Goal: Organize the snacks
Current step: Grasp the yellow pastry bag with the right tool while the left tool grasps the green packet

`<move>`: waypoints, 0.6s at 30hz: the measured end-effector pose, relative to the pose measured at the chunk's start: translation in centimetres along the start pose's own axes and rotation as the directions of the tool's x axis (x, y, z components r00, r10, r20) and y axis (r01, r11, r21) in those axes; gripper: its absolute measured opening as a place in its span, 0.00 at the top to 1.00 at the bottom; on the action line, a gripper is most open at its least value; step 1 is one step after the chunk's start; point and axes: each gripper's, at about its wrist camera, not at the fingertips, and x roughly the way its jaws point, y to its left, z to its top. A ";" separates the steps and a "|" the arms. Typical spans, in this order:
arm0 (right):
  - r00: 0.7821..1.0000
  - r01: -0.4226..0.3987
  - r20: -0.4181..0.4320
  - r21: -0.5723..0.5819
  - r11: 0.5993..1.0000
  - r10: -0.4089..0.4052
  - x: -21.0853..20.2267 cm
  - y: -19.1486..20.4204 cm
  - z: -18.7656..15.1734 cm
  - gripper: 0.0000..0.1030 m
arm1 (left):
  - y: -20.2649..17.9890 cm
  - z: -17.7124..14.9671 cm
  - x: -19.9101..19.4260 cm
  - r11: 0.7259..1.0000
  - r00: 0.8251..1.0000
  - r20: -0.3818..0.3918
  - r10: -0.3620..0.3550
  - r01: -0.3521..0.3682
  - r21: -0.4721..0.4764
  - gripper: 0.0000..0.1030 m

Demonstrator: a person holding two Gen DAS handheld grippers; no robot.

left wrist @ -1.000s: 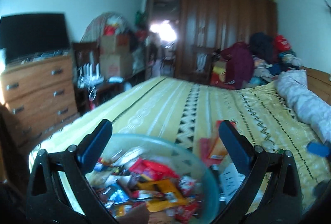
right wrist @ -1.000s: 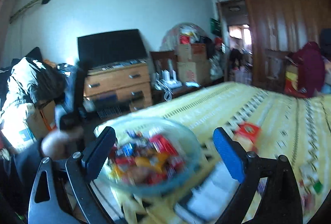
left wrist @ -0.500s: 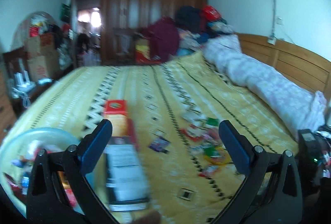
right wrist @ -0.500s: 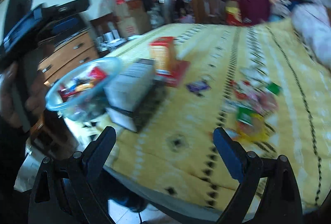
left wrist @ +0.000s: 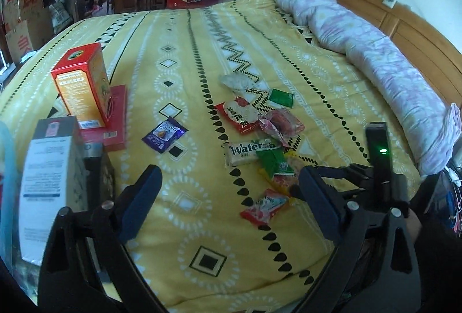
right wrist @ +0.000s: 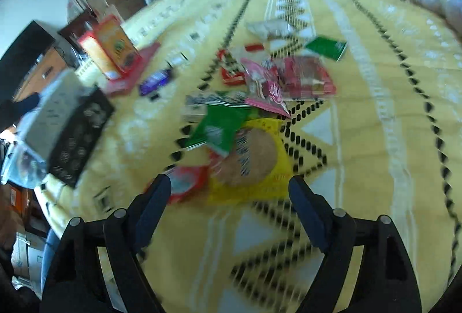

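Observation:
Loose snack packets lie in a pile on the yellow bedspread (left wrist: 202, 53): a Wafer bar (left wrist: 245, 152), a green packet (left wrist: 271, 162), a red packet (left wrist: 241, 113), a purple packet (left wrist: 164, 134) and a pink one (left wrist: 264, 207). My left gripper (left wrist: 228, 197) is open and empty above the bed, left of the pile. My right gripper (right wrist: 229, 206) is open and empty just short of a yellow packet with a round biscuit (right wrist: 251, 160). The right gripper also shows at the right of the left wrist view (left wrist: 378, 168).
An orange box (left wrist: 82, 87) stands on a red flat box (left wrist: 115, 116) at the left. A grey-white box (left wrist: 49, 183) and a black patterned box (right wrist: 78, 137) lie nearer. A rolled quilt (left wrist: 375, 47) lies along the wooden headboard. The view is blurred in the right wrist view.
Both grippers swung right, away from the snack-filled bowl, toward the loose packets on the bed. The right gripper has moved close over the pile. Both stay open.

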 end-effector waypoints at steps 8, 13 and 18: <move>0.991 0.115 -0.059 -0.099 0.988 -0.121 5.2 0.0 0.7 0.25 | -0.5 0.5 2.3 1.000 1.000 -0.030 0.010 -0.009 0.004 0.07; 0.996 0.086 -0.012 -0.020 0.996 -0.086 1.3 -0.4 -1.7 0.28 | -1.3 0.1 4.7 0.999 0.996 -0.081 -0.035 0.036 0.007 0.06; 0.998 0.055 -0.001 0.027 0.998 -0.055 -2.6 -1.2 -5.4 0.28 | -2.0 -0.5 9.1 0.993 0.977 -0.181 -0.113 0.105 -0.048 0.07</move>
